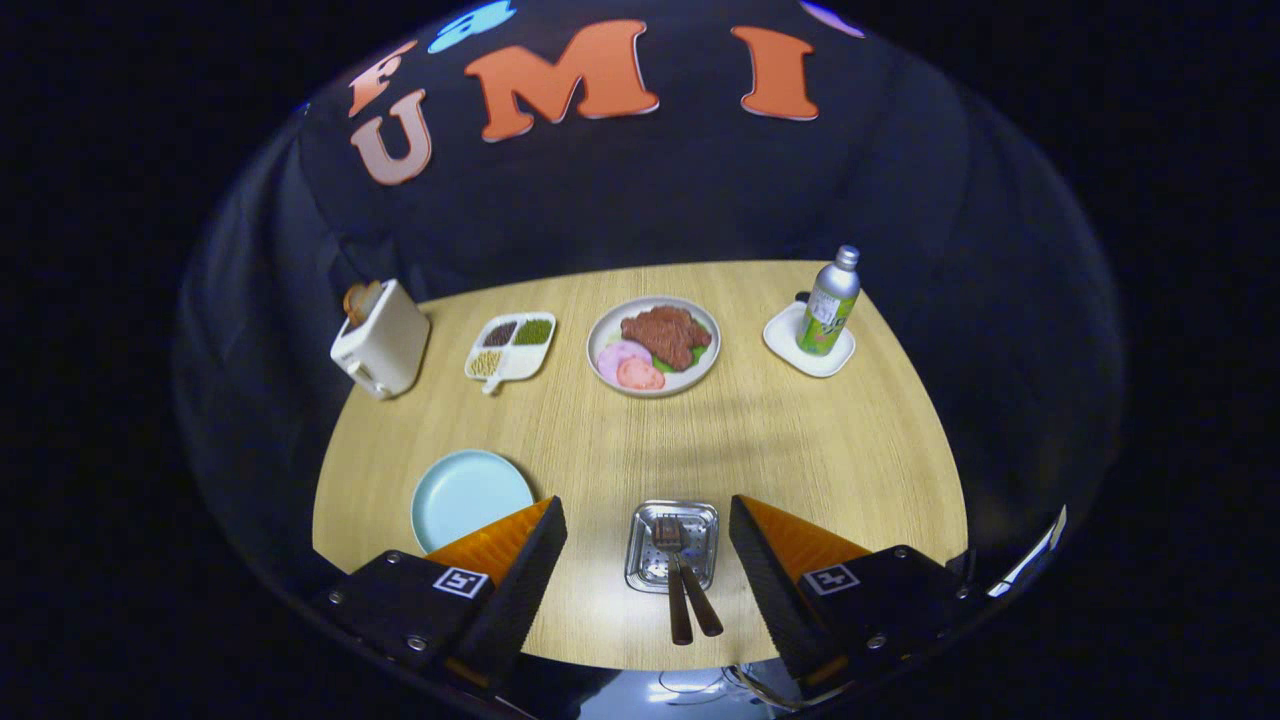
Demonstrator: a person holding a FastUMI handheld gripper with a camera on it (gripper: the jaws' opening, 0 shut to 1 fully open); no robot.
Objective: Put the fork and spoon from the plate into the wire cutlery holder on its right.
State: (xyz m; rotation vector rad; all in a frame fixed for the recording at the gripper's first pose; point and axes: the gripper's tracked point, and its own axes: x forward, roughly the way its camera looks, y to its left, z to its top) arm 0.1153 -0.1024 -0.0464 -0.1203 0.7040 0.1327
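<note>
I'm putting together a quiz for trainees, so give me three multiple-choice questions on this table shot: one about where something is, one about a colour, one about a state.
1. Where do the fork and spoon lie?
A. in a cup
B. on the metal tray between the tongs' fingers
C. on the bare tabletop

2. What colour is the empty plate beside the tongs?
A. light blue
B. red
C. black

3. How do the tongs stand?
A. shut on the fork
B. open, holding nothing
C. shut tight on nothing

Key: 1 B, their heads rest on the tray; 2 A, the plate is pale blue; 3 B, the fingers stand wide apart on either side of the tray.
</note>
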